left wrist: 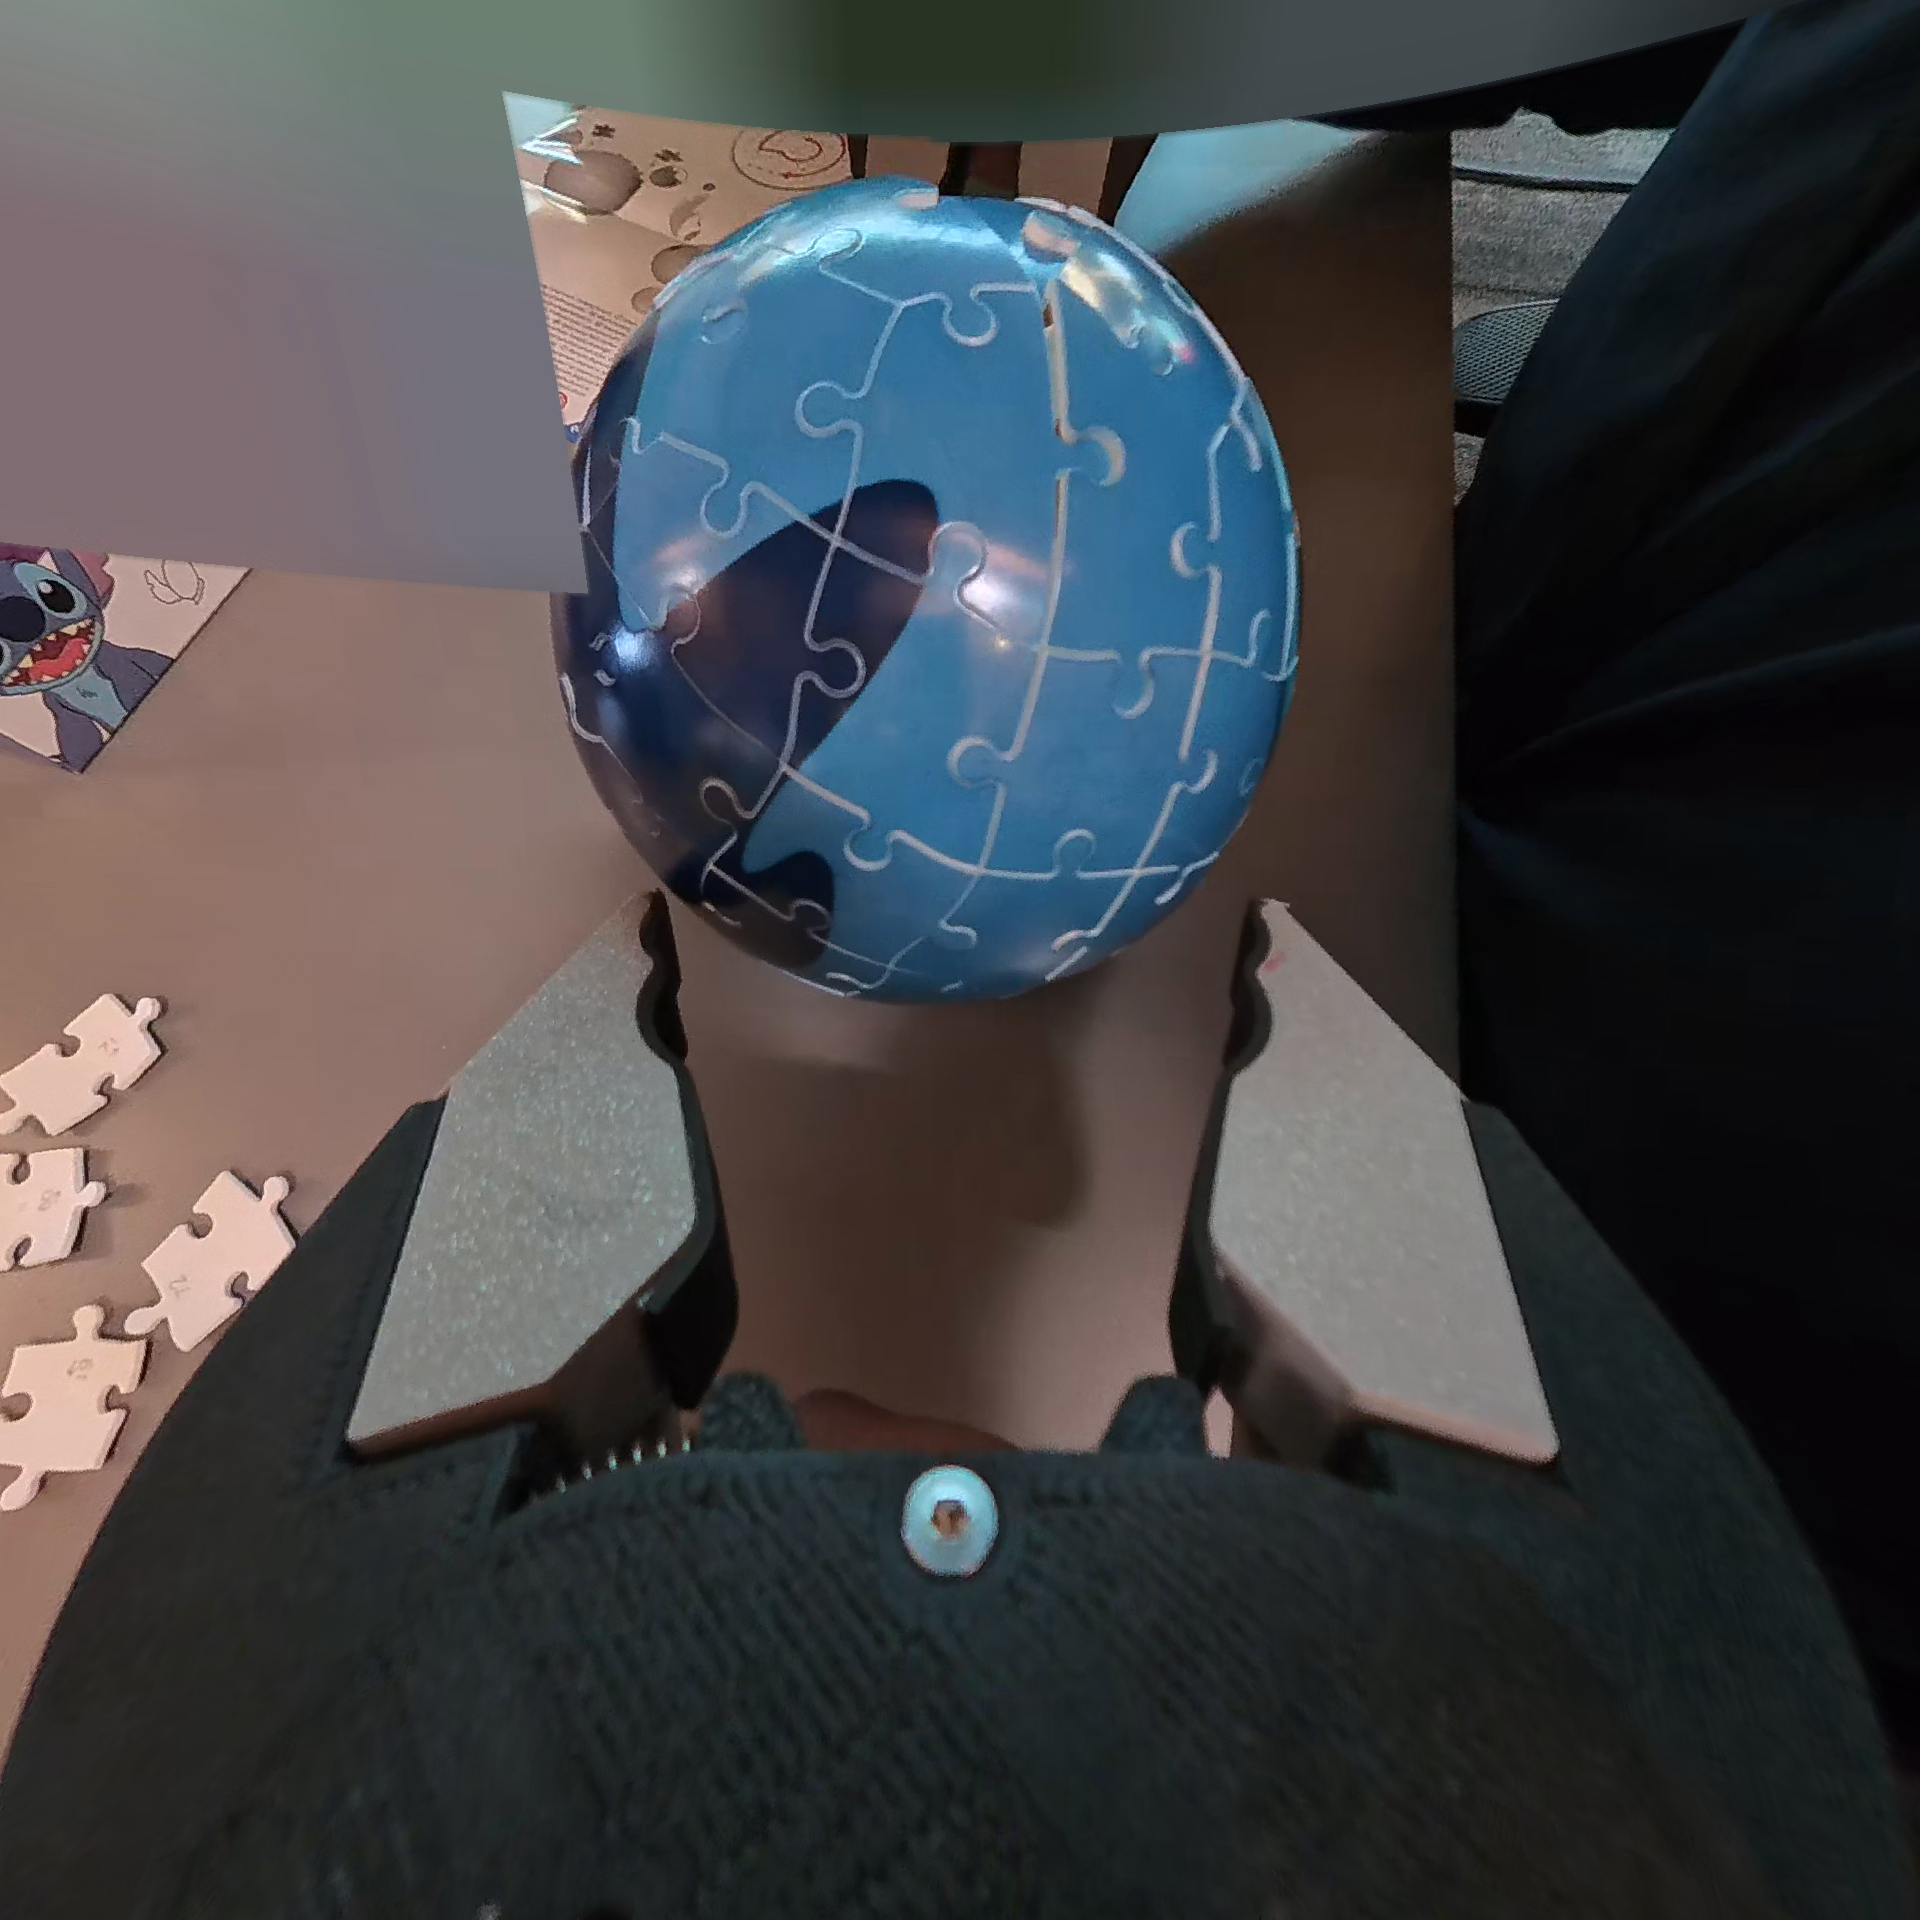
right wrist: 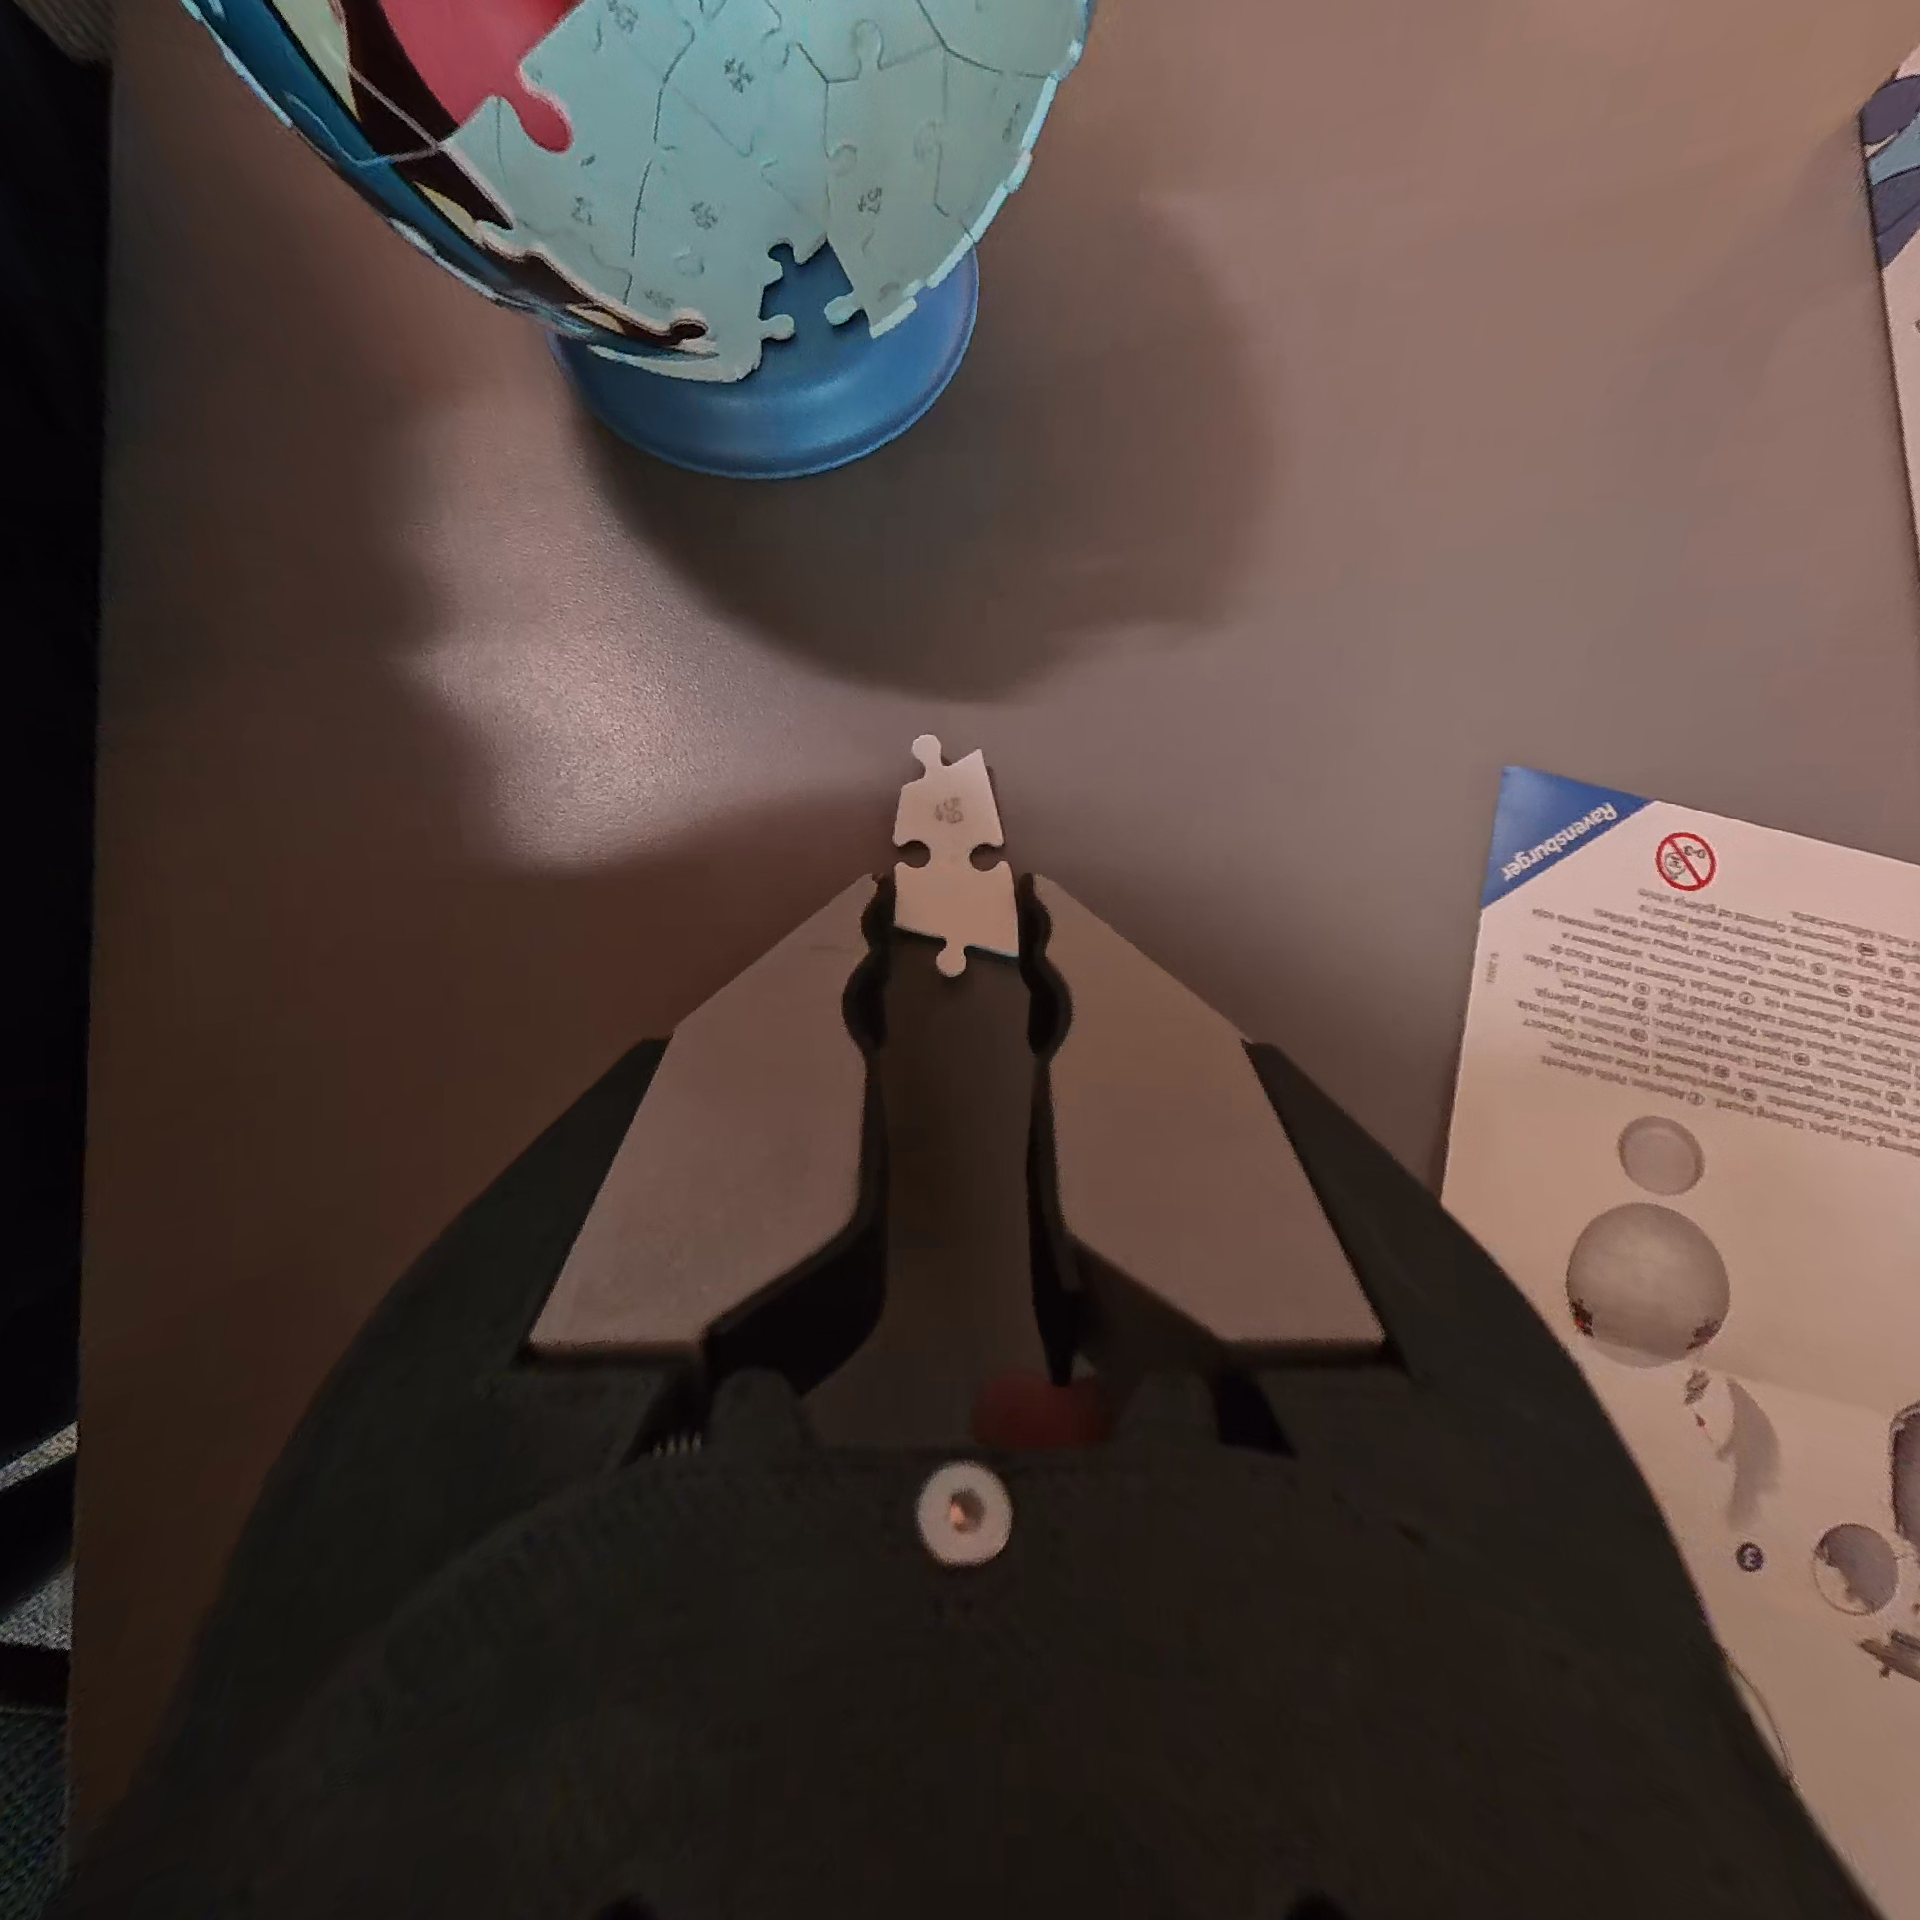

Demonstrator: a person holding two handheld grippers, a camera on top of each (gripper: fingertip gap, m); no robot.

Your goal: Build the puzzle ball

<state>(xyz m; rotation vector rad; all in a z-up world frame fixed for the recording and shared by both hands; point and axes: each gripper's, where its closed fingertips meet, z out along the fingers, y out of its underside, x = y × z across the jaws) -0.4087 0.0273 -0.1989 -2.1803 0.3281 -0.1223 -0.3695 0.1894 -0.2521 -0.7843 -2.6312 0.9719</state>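
The blue puzzle ball (left wrist: pixel 935 603) fills the middle of the left wrist view, partly built, with a dark blue patch on its left side. My left gripper (left wrist: pixel 954 935) is open just below it, jaws wide apart, not touching it. In the right wrist view the ball (right wrist: pixel 727 156) shows its pale inner side and sits on a blue round stand (right wrist: pixel 790 405) at the top. My right gripper (right wrist: pixel 948 914) is shut on a white puzzle piece (right wrist: pixel 951 842) that stands upright between its tips, above the table.
Several loose white puzzle pieces (left wrist: pixel 94 1226) lie on the brown table at the left. A picture sheet with a blue cartoon figure (left wrist: pixel 73 655) lies farther left. An instruction leaflet (right wrist: pixel 1704 1195) lies at the right. A person's dark clothing (left wrist: pixel 1714 727) is at the right. The tips of one gripper are about 20 centimetres away from the tips of the other.
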